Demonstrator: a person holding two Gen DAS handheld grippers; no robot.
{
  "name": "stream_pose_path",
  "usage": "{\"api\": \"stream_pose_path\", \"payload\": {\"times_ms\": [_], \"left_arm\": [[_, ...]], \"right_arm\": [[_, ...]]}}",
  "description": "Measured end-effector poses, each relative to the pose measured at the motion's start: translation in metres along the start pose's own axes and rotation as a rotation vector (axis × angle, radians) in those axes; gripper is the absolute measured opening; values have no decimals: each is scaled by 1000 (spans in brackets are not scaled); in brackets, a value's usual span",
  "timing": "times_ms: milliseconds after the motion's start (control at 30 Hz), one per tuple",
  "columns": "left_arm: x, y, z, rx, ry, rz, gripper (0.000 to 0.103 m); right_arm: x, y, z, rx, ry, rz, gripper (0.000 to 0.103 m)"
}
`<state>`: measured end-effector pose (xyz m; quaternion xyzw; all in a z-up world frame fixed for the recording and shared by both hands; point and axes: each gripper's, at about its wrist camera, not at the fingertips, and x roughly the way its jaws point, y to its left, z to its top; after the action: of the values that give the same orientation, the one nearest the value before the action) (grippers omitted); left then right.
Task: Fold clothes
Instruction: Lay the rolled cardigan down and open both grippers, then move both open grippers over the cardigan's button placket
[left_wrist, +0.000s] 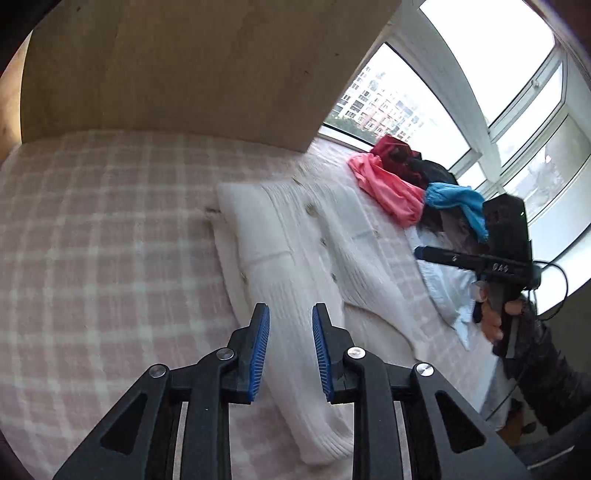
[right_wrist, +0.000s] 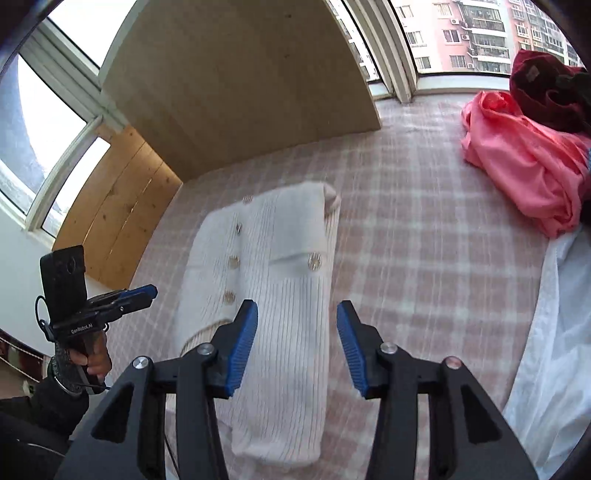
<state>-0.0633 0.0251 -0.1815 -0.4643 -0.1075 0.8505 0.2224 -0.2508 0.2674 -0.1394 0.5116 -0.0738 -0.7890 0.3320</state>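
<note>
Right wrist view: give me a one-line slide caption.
Open right gripper hovers above a partly folded white cardigan on the checked bed; pink garment waits alongside.

Cream ribbed cardigan (right_wrist: 280, 295); pink-and-white checked bedspread (right_wrist: 424, 258)

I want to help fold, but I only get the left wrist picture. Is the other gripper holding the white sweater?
Observer: No. The right gripper is open, and the white cardigan lies loose on the checked bed below it.
Operator: Where's my gripper from over there?
Observer: The left gripper is off the cardigan's left side with no cloth on it, and a hand grips its handle.
Operator: What's behind it?
Observer: Wood panelling below a window.
</note>
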Motion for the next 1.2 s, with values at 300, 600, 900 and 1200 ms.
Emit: {"api": "stream_pose_path", "payload": {"times_ms": [300, 600, 900, 1200], "left_arm": [[51, -65, 59, 186, 120, 54, 22], [145, -131, 46, 377, 327, 57, 28], [140, -121, 36, 368, 294, 32, 28], [76, -85, 42, 198, 189, 45, 26]], "right_arm": [[67, -28, 52, -118, 112, -54, 6], [98, -26, 59, -189, 200, 160, 6], [122, -38, 79, -141, 171, 180, 8], [49, -18, 91, -168, 80, 91, 13]]}}
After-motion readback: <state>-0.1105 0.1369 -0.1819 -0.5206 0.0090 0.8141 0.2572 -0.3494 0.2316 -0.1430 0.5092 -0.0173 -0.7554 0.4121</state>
